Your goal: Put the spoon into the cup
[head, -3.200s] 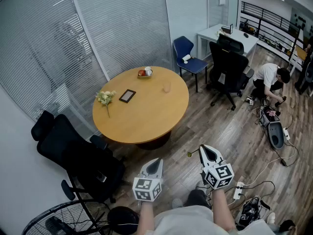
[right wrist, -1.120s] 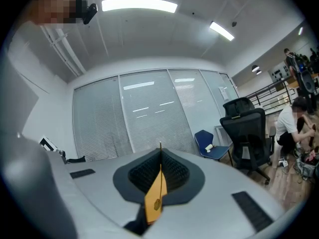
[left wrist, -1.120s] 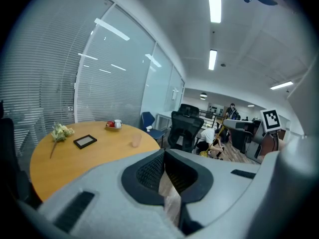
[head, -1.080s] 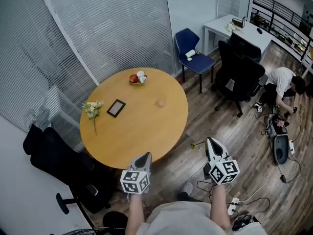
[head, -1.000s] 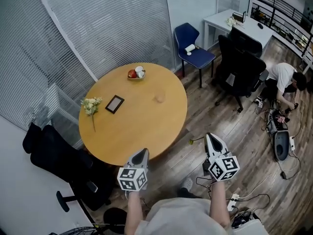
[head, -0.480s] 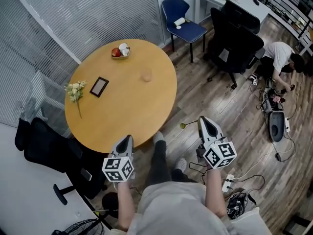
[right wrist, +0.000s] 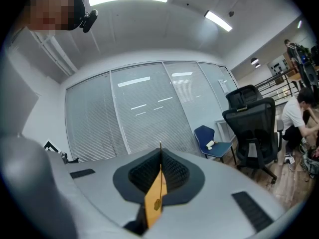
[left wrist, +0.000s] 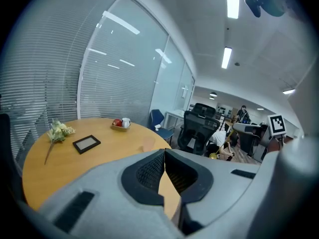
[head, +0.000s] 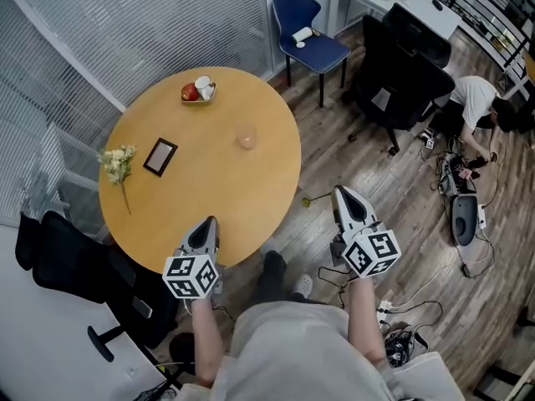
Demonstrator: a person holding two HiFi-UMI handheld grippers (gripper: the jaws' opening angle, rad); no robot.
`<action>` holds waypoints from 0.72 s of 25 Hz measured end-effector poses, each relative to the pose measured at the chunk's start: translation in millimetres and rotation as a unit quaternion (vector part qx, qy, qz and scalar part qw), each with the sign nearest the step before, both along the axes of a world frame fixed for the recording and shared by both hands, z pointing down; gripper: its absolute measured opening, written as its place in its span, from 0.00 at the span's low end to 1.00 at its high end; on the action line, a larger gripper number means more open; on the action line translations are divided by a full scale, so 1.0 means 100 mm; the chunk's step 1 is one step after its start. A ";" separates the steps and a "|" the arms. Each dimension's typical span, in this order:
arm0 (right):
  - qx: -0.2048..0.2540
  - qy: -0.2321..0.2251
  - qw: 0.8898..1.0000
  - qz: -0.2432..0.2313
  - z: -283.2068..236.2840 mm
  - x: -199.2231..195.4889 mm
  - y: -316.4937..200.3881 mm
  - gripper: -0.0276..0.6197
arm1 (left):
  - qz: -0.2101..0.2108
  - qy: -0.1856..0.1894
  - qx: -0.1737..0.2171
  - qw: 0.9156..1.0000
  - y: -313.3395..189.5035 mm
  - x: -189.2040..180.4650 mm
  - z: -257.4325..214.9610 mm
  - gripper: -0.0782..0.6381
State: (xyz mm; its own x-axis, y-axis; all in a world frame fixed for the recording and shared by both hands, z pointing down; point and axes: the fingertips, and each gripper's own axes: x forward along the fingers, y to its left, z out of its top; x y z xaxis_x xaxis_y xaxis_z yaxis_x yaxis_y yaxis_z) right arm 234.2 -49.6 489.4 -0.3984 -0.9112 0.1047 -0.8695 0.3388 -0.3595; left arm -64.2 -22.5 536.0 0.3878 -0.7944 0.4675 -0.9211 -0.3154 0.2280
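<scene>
Two grippers are held out in front of the person, level with each other, at the near side of a round wooden table (head: 219, 186). The left gripper (head: 209, 222) hangs over the table's near edge; its jaws are pressed together at the tips with nothing between them, and only the tabletop shows through the narrow wedge lower down. The right gripper (head: 340, 193) is off to the table's right, above the wooden floor (head: 393, 207), and its jaws pinch the thin golden stem of the spoon (head: 306, 200), whose small bowl sticks out past the tips towards the table. The cup (head: 246, 140), a clear glass, stands upright on the far right part of the tabletop, well apart from both grippers. Further back on the table sits a small dish (head: 199, 92) with something red and something white in it; on the left lie a dark picture frame (head: 160, 156) and, just beside it, a sprig of pale flowers (head: 115, 164). Beyond the table is a blue chair (head: 306, 33), and a person (head: 475, 100) crouches on the floor at the far right.
</scene>
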 end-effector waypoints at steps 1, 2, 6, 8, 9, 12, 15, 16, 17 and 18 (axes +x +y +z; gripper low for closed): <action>0.000 0.000 1.000 0.000 -0.02 -0.02 -0.10 0.05 | 0.001 0.001 0.001 1.000 -0.10 -0.02 -0.01 0.12; 0.000 0.001 1.000 -0.001 -0.03 -0.06 -0.20 0.05 | 0.002 0.003 0.001 1.000 -0.21 -0.04 -0.01 0.12; 0.002 0.006 1.000 -0.004 -0.07 -0.19 -0.57 0.05 | -0.001 0.023 -0.003 1.000 -0.63 -0.14 0.00 0.12; 0.004 0.007 1.000 -0.005 -0.10 -0.23 -0.74 0.05 | 0.000 0.027 -0.003 1.000 -0.81 -0.16 0.01 0.12; 0.005 0.007 1.000 -0.006 -0.11 -0.25 -0.82 0.05 | 0.000 0.029 -0.004 1.000 -0.90 -0.18 0.01 0.12; 0.007 0.007 1.000 -0.004 -0.13 -0.28 -1.01 0.05 | 0.004 0.031 -0.005 0.999 -1.12 -0.21 0.02 0.12; 0.006 0.006 1.000 0.004 -0.13 -0.28 -1.21 0.05 | 0.010 0.032 -0.001 0.999 -1.30 -0.23 -0.01 0.12; 0.005 0.005 1.000 0.007 -0.12 -0.29 -1.28 0.05 | 0.011 0.034 0.000 0.999 -1.35 -0.26 -0.02 0.12; 0.005 0.003 1.000 0.009 -0.12 -0.31 -1.34 0.05 | 0.009 0.036 0.000 0.999 -1.39 -0.31 -0.03 0.12; 0.004 0.002 1.000 0.009 -0.11 -0.34 -1.40 0.05 | 0.005 0.037 -0.001 0.999 -1.43 -0.37 -0.03 0.12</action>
State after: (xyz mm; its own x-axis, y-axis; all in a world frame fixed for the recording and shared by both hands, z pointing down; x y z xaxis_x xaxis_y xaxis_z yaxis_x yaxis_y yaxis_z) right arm 200.2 -189.2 477.9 -0.3813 -0.9192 0.0988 -0.8770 0.3259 -0.3530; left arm -101.3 -165.9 533.3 0.4283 -0.7899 0.4388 -0.8990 -0.3235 0.2952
